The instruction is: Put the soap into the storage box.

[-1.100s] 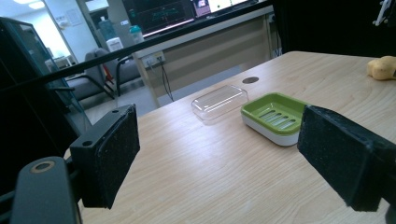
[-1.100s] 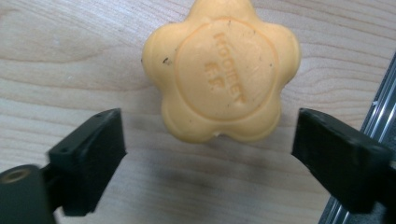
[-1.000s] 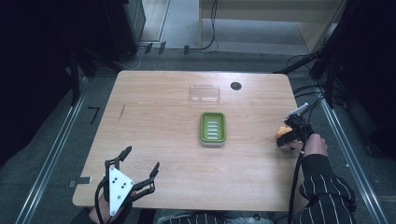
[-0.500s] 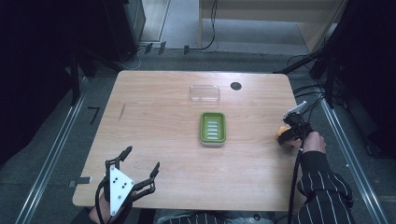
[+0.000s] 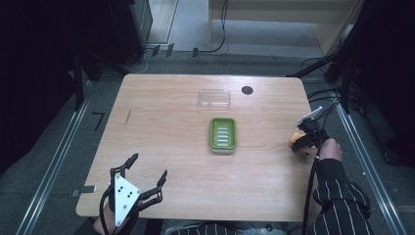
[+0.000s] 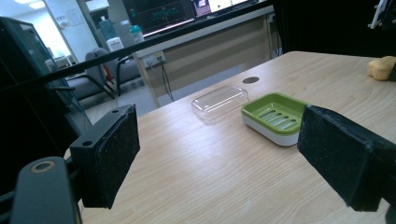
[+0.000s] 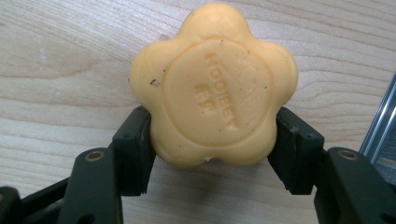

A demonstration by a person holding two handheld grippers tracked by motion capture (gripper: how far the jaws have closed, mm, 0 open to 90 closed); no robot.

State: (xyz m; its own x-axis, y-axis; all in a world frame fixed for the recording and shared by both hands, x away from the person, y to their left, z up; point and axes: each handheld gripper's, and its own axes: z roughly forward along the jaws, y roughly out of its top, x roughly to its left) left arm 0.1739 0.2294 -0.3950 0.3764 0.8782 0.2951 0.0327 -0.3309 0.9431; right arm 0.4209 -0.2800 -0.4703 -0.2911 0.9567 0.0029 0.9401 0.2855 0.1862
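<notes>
Here the right gripper [image 7: 212, 140] has its jaws pinching a flower-shaped orange soap bar [image 7: 212, 86] from both sides, low on the bar, at the desk [image 5: 171, 127] edge. The green soap dish [image 5: 223, 134] sits well apart from those jaws, its clear lid [image 5: 214, 98] beyond it. The left gripper [image 5: 147, 178] rests with jaws spread wide and empty. Soap is slick, and the lobed outline gives little flat contact, so I judge it could squirt forward out of the jaws or slide off the desk edge.
</notes>
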